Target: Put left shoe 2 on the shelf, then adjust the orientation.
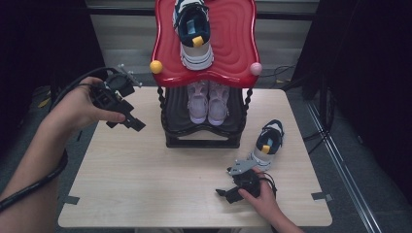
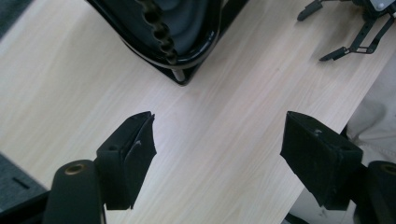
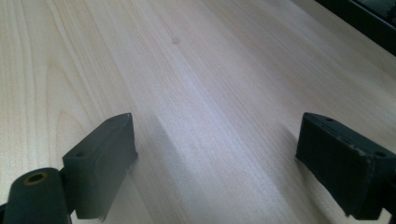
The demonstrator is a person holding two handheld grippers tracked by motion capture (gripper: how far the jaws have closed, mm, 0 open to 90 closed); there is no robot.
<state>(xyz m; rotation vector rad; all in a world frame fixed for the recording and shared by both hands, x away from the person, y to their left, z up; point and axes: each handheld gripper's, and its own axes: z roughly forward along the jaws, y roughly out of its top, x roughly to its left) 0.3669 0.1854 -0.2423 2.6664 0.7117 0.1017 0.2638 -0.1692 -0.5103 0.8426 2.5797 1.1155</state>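
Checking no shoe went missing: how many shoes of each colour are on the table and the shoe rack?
Navy-and-white sneakers with yellow tabs: 2, one on the red wavy top shelf, one on the wooden table
Pale pink sneakers on the black lower shelf: 2
Total: 4

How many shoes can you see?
4. One dark blue shoe sits on the red top shelf, two pale pink shoes stand together on the lower black shelf, and one blue shoe stands on the table. More could be hidden.

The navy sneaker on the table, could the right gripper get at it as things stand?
Probably yes. The navy sneaker lies on bare table just beyond the right gripper, nothing between them, though its open jaws point away, so the hand must turn first.
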